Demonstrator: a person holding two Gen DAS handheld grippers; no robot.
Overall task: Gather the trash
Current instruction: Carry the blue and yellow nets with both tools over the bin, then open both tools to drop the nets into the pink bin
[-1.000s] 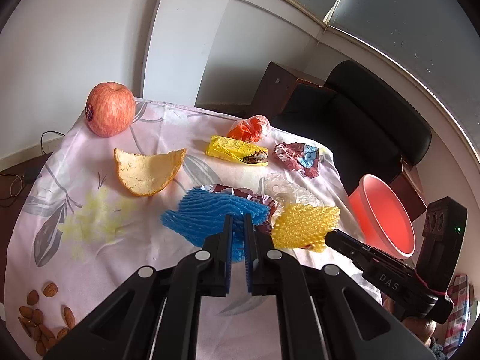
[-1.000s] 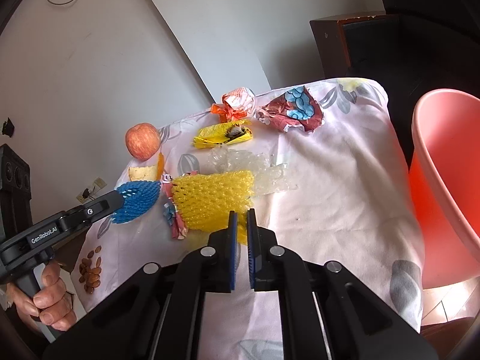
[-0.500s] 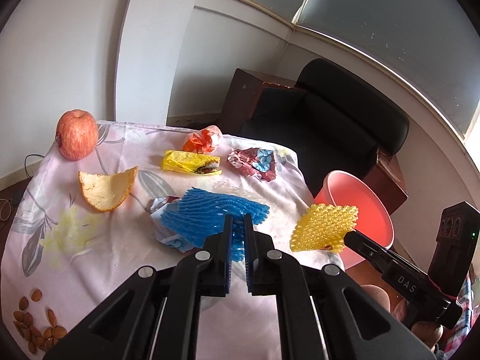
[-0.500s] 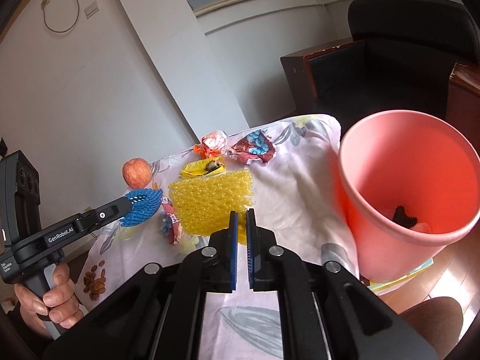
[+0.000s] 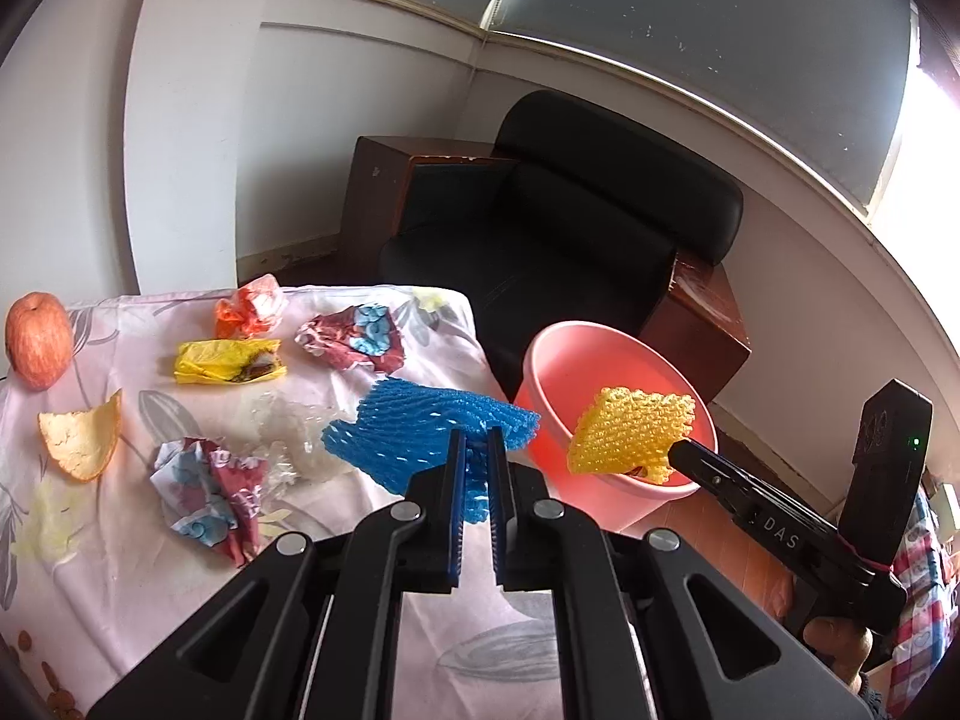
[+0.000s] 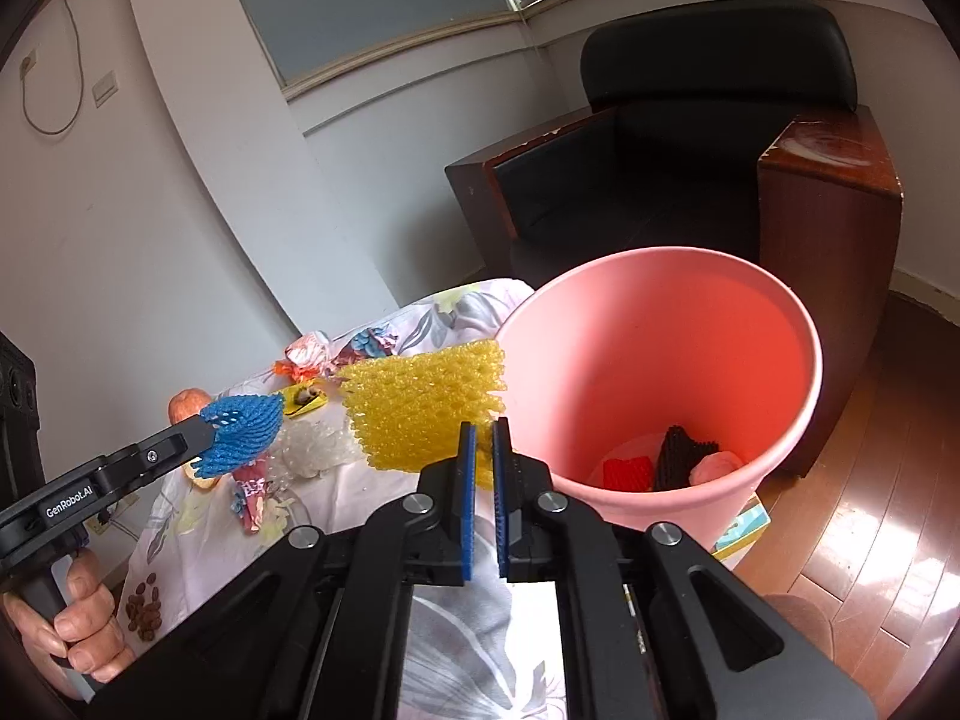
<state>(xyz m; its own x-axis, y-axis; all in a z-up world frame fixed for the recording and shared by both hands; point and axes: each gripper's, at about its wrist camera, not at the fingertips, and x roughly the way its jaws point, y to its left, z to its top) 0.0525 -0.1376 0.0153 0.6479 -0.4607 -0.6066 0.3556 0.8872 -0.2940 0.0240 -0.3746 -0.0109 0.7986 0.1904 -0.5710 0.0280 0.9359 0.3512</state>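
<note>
My left gripper point(image 5: 474, 450) is shut on a blue foam net point(image 5: 420, 426) and holds it above the table's right edge; the net also shows in the right wrist view point(image 6: 243, 435). My right gripper point(image 6: 483, 441) is shut on a yellow foam net point(image 6: 420, 414), held beside the rim of the pink bin point(image 6: 768, 300); in the left wrist view the yellow net point(image 5: 630, 429) hangs over the bin point(image 5: 558, 348). The bin holds red, black and pink scraps point(image 6: 672, 462).
On the flowered tablecloth point(image 5: 108, 588) lie a yellow wrapper point(image 5: 228, 360), an orange wrapper point(image 5: 249, 312), two red-blue wrappers point(image 5: 354, 342), clear plastic point(image 5: 282, 426), an orange peel point(image 5: 81, 441), an apple point(image 5: 36, 339) and almonds point(image 6: 144, 606). A black armchair point(image 5: 570, 240) stands behind.
Both grippers have lifted their foam nets off the table and carried them right, towards the pink bin. The yellow net now hangs at the bin's rim.
</note>
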